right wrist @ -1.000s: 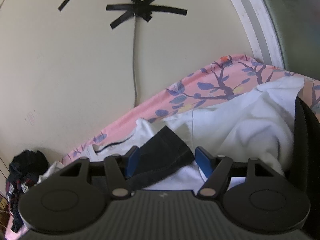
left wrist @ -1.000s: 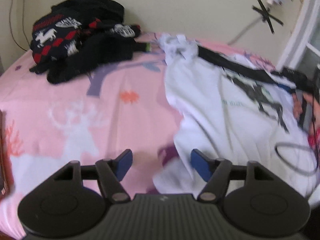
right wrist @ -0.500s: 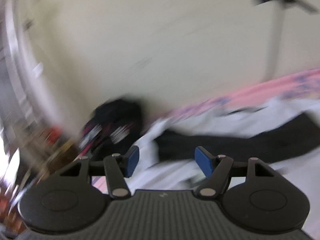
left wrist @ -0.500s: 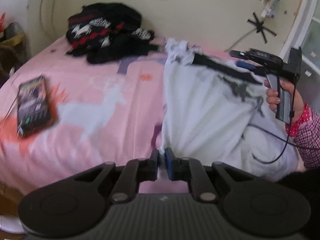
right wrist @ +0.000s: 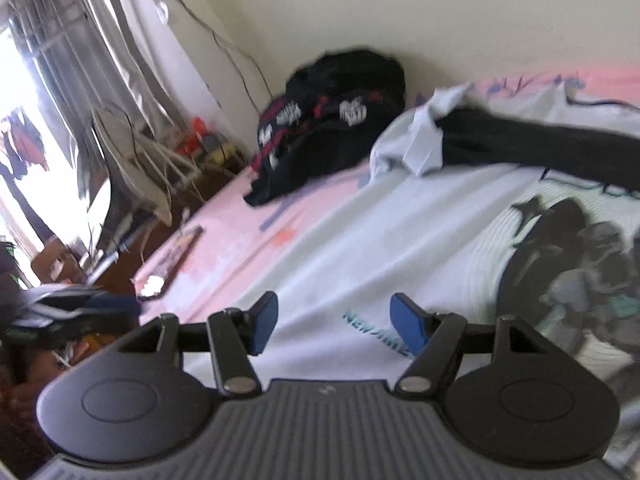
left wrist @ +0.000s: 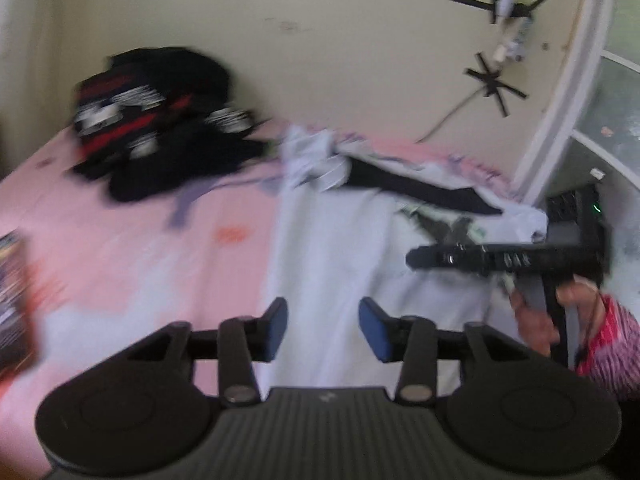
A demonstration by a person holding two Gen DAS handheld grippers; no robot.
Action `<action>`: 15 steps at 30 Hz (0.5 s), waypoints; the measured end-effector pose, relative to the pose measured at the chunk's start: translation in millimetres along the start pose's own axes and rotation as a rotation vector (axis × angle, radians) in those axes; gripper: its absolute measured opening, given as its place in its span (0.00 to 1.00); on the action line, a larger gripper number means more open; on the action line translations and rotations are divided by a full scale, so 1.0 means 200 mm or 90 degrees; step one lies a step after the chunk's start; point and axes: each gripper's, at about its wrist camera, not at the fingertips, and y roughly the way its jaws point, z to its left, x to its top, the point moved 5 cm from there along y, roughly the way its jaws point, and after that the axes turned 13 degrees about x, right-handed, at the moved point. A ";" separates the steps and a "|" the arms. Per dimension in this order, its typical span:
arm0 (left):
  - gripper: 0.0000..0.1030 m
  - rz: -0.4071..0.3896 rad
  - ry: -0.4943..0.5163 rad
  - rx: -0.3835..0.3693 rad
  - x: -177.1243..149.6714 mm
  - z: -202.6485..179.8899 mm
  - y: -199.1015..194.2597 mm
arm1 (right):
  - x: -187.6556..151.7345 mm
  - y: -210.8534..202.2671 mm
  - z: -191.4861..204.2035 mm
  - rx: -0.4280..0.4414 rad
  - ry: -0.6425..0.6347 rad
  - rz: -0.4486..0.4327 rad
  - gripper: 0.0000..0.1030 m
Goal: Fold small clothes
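Note:
A white T-shirt (left wrist: pixel 332 240) with a dark print (right wrist: pixel 560 248) lies spread on the pink bed sheet (left wrist: pixel 140 240). A black garment (left wrist: pixel 412 188) stretches across its far end. My left gripper (left wrist: pixel 323 328) hovers over the shirt's near edge. Its jaws are opening and nothing is pressed between the blue pads. My right gripper (right wrist: pixel 334 320) is open above the shirt's chest lettering and holds nothing. In the left wrist view the right gripper (left wrist: pixel 414 258) shows side-on, held by a hand (left wrist: pixel 536 320) in a checked sleeve.
A pile of black, red and white clothes (left wrist: pixel 160 120) sits at the back left near the wall (left wrist: pixel 320 40). A flat dark book-like item (right wrist: pixel 182 246) lies by the bed's left edge. Beyond that edge are a fan and clutter (right wrist: pixel 140 168). A window frame (left wrist: pixel 560 120) stands at the right.
My left gripper shut at the shirt's near edge, then lifted and spread its jaws again. The right gripper swung from the wall side leftward, now looking across the shirt.

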 end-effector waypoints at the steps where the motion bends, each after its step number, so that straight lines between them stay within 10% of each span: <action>1: 0.42 0.005 0.009 -0.003 0.03 -0.05 0.09 | 0.00 -0.01 0.00 -0.023 -0.007 -0.015 0.64; 8: 0.44 0.058 0.045 0.073 0.14 -0.14 0.56 | 0.05 -0.33 -0.38 -0.220 0.068 -0.127 0.64; 15: 0.45 0.063 0.042 0.054 0.08 -0.10 0.45 | -0.01 -0.52 -0.54 -0.156 0.198 -0.243 0.65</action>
